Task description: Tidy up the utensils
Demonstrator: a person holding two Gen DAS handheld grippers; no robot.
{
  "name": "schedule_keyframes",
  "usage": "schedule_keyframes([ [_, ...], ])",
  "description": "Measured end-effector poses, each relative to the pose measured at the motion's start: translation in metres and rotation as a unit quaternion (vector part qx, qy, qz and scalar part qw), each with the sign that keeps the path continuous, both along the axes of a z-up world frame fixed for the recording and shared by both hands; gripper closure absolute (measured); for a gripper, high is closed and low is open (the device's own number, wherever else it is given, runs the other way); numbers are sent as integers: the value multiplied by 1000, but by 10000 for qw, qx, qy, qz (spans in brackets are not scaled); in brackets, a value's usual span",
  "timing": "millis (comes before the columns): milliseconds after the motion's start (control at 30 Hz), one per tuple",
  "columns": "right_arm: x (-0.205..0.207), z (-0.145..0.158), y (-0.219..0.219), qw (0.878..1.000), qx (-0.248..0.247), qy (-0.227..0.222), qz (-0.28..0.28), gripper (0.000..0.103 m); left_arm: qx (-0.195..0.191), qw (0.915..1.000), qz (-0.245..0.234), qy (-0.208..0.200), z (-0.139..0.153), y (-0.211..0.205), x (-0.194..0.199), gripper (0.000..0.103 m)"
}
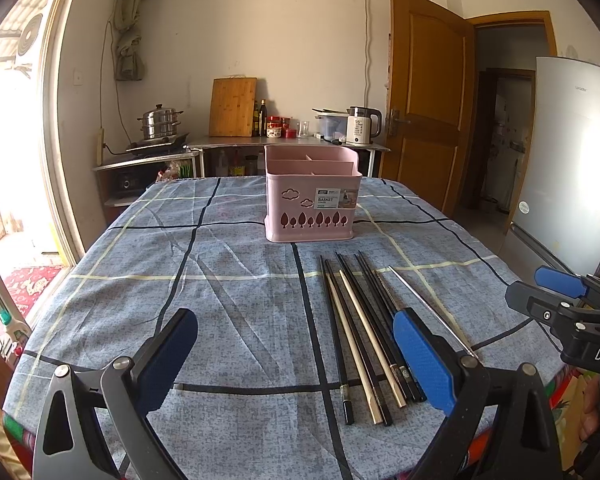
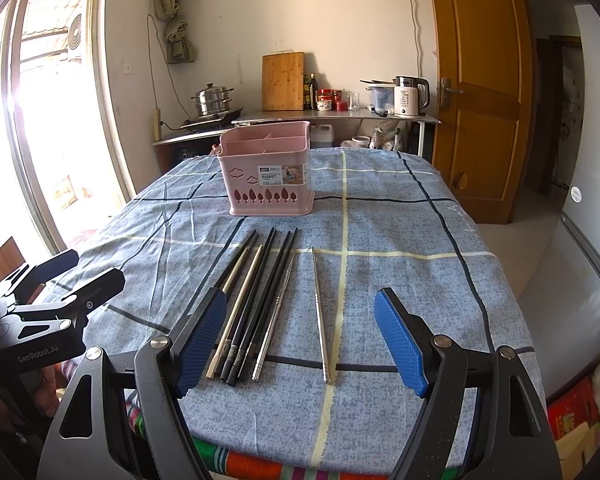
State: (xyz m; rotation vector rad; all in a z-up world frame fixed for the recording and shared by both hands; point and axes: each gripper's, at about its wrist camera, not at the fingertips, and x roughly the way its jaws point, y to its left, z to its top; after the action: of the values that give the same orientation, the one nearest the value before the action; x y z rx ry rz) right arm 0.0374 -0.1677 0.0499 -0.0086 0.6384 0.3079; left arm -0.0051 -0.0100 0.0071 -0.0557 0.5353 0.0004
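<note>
A pink utensil basket [image 1: 310,200] with inner compartments stands upright and empty at the far middle of the table; it also shows in the right wrist view [image 2: 266,176]. Several chopsticks [image 1: 364,336], black, cream and metal, lie side by side on the cloth in front of it, and show in the right wrist view [image 2: 252,308]. One silver chopstick [image 2: 320,314] lies apart to their right. My left gripper [image 1: 296,356] is open and empty, low near the table's front edge, left of the chopsticks. My right gripper [image 2: 300,336] is open and empty, above the chopsticks' near ends.
The table carries a blue checked cloth [image 1: 228,264]. Behind it stands a steel counter [image 1: 284,142] with a pot, cutting board, bottles and kettle. A wooden door [image 1: 424,92] and a fridge [image 1: 568,160] are to the right. A glass door is on the left.
</note>
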Motion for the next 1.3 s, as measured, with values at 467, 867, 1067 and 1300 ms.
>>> schedule_keyframes([
  [467,0,0,0,10000,2,0,0,26,1,10000,-1,3,-1,-1,0,4],
  [867,9,-7,2,10000,-19,82,-12,26,-39,10000,-45,49,-4,6,11,4],
  [1067,24,-12,6,9999,-73,143,6,26,-104,9997,-135,201,-12,13,38,4],
  [1300,54,-21,16,9994,-101,312,88,27,-91,9965,-278,781,-34,15,95,12],
])
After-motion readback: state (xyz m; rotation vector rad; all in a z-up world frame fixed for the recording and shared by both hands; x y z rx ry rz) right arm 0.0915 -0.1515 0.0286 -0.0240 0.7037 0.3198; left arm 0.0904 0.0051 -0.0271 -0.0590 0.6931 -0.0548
